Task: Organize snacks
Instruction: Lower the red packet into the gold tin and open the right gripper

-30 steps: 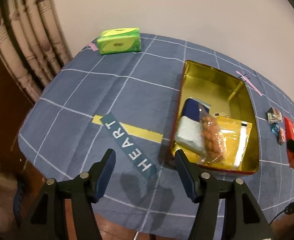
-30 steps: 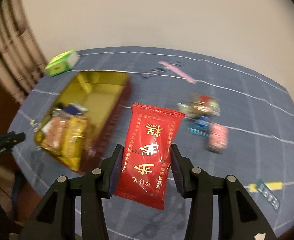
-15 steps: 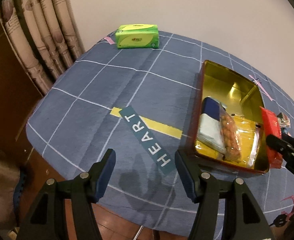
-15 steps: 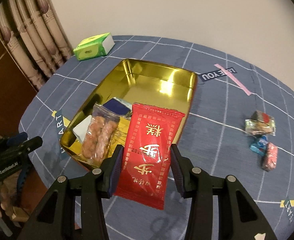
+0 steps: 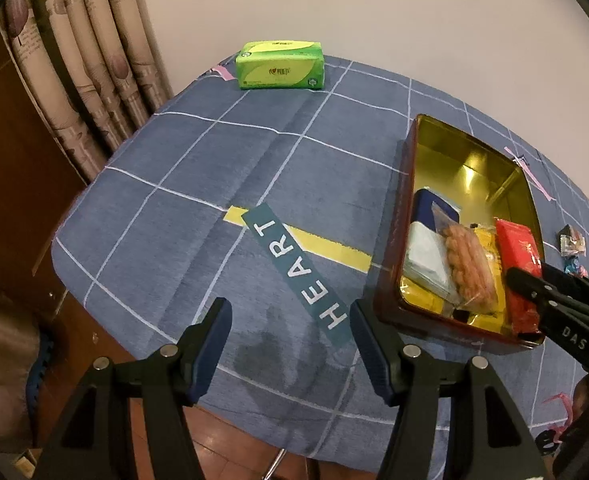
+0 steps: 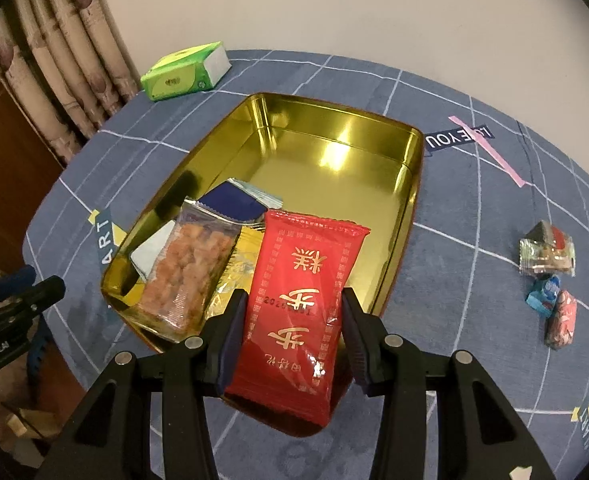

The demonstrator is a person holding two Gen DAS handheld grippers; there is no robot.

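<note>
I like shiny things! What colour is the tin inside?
Shiny gold inside the tin, with a dark red outside; the right wrist view shows it best.

Home room: patterned curtains, cloth-covered table (quilted blue check), tissue pack.

A green rectangular tissue pack lies at the upper middle of the left wrist view, near the far edge of the table, which wears a blue cloth with white grid lines. Beige patterned curtains hang at the upper left, beside brown wooden panelling. A plain pale wall fills the top.
</note>
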